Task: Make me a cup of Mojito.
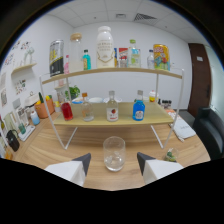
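Observation:
A clear empty glass (114, 153) stands on the wooden table (50, 147), just ahead of my gripper (113, 162) and in line with the gap between its fingers. The two fingers (82, 162) are spread wide apart and hold nothing. Beyond the glass, the lower shelf (100, 120) carries a bottle of red liquid (66, 110), a clear bottle (87, 107), a clear bottle with a red label (112, 107) and a bottle of blue liquid (139, 108). A green leafy sprig (74, 91) shows at the shelf's left end.
The upper shelf (112, 71) holds a dark can (56, 57), a tall white bottle (104, 47), a colourful can (160, 56) and other bottles. The rack's white wire legs (65, 137) stand either side of the glass. Cups and jars (42, 109) crowd the left. A dark chair (210, 127) stands right.

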Tool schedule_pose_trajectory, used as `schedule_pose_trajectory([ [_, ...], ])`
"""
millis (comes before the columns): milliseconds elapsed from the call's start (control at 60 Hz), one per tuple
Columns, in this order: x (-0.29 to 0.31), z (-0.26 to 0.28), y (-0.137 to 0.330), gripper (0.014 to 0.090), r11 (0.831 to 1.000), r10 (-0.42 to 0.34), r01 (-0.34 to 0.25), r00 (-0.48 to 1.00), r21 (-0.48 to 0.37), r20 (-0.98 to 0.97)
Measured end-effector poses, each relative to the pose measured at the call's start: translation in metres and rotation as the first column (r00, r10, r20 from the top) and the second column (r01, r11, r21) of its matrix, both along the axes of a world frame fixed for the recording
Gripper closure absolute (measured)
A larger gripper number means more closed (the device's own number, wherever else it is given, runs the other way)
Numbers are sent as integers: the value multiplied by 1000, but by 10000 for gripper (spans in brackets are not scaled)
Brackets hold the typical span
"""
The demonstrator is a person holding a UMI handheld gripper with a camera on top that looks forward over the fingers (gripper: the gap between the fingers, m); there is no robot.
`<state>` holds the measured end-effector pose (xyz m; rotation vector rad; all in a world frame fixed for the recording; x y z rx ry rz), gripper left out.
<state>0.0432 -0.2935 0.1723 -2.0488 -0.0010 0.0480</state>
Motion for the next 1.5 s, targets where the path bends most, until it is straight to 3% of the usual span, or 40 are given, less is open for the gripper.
schedule_pose_trajectory([
  [300, -8, 52, 101, 209, 997, 2, -3, 1000, 83, 2],
  [567, -9, 20, 166, 357, 1000, -7, 7, 999, -6, -31],
  [650, -9, 9, 175, 470, 1000, -4, 3, 1000, -30, -19],
  [800, -7, 2, 181, 686, 999, -18, 17, 1000, -40, -13],
  [1150, -4, 24, 160, 705, 1000, -6, 6, 1000, -8, -13],
  [1317, 30, 37, 123, 705, 997, -74, 74, 997, 6, -21],
  [1500, 78, 3, 81, 709, 990, -132, 133, 991, -42, 35],
])
